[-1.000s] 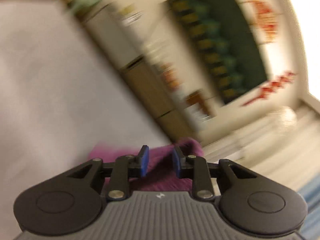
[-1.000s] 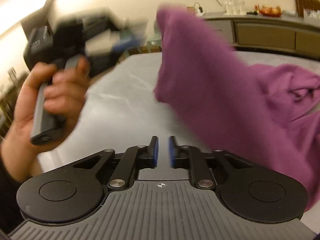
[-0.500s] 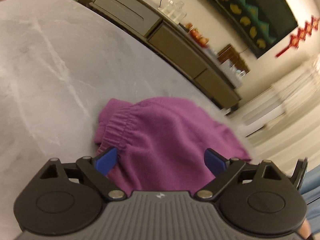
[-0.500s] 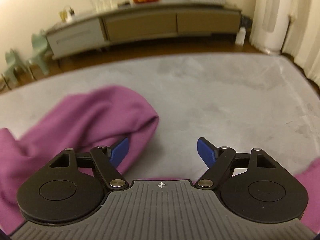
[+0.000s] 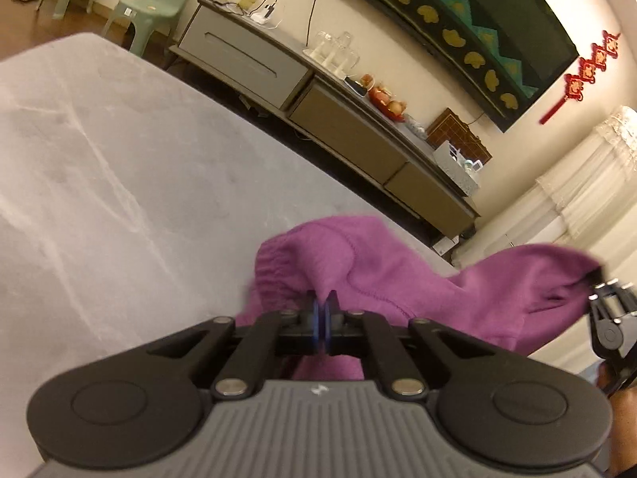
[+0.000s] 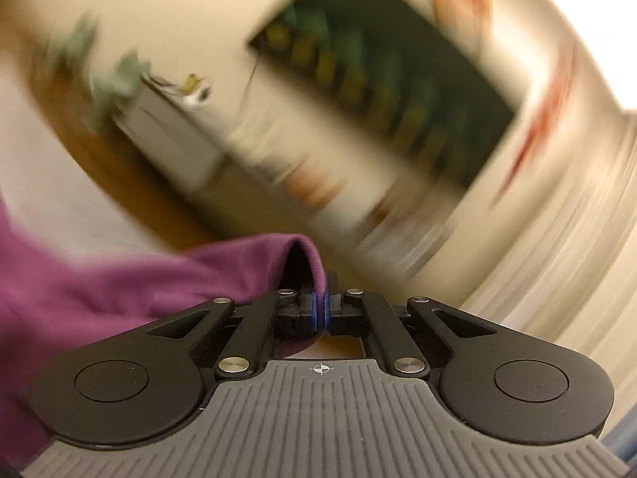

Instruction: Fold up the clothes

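Note:
A purple sweatshirt [image 5: 370, 267] lies bunched on the grey marbled table [image 5: 99, 183]. My left gripper [image 5: 321, 310] is shut on the fabric near its ribbed hem. In the left wrist view my right gripper [image 5: 597, 283] shows at the far right, holding another part of the garment up off the table. In the blurred right wrist view my right gripper [image 6: 321, 302] is shut on a fold of the purple sweatshirt [image 6: 139, 279], which trails off to the left.
A long low sideboard [image 5: 318, 107] with glasses and fruit stands along the far wall beyond the table's edge. Two green plastic chairs [image 5: 155, 4] stand at the back left. White curtains [image 5: 577, 199] hang at the right.
Both grippers were open over the sweatshirt half a second ago; both have closed on its fabric. The right gripper has swung upward with the cloth, blurring its view.

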Demonstrator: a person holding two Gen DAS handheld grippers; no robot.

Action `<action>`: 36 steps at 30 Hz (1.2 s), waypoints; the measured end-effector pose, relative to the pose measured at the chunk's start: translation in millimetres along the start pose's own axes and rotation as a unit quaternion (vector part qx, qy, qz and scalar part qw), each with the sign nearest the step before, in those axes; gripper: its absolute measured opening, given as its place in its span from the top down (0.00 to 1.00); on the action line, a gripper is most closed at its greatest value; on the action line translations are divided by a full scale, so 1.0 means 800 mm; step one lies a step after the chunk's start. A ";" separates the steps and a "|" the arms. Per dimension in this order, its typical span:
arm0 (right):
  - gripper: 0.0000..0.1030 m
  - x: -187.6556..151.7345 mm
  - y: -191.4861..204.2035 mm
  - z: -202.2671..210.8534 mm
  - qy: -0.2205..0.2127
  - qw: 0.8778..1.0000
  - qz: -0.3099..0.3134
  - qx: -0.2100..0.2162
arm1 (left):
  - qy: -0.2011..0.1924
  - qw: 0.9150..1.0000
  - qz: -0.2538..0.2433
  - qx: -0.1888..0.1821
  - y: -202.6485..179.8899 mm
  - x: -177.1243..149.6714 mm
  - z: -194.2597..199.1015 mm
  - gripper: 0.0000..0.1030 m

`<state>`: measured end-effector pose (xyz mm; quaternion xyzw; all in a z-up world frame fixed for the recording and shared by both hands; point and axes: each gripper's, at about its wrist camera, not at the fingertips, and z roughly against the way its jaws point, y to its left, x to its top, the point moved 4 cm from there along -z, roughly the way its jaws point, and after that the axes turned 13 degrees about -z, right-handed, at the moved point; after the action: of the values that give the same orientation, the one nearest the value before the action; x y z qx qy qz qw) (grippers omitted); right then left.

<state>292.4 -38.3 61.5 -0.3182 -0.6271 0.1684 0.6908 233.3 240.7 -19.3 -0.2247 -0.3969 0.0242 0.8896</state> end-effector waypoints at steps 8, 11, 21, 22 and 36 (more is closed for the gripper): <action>0.38 -0.137 0.004 0.046 0.126 0.983 0.100 0.085 | 0.090 0.995 -0.017 -0.024 -0.017 -0.050 0.020 0.94; 0.28 -0.154 -0.047 0.060 0.209 0.960 -0.139 0.127 | 0.059 0.997 -0.037 -0.021 -0.016 -0.031 0.035 0.78; 0.28 -0.185 -0.008 0.048 0.351 0.705 -0.544 0.292 | 0.058 0.998 -0.014 0.030 0.018 0.019 -0.064 0.20; 0.28 -0.182 0.011 0.046 0.360 0.706 -0.532 0.299 | 0.073 0.997 -0.023 0.030 0.013 0.012 -0.077 0.22; 0.90 -0.094 -0.022 0.016 0.171 0.982 -0.079 0.029 | -0.031 0.993 0.020 0.111 0.052 0.076 -0.007 0.94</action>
<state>265.4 -96.1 15.9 -0.2709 -0.5176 0.0744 0.8082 284.6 289.2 2.6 -0.1318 -0.4141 0.0932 0.8958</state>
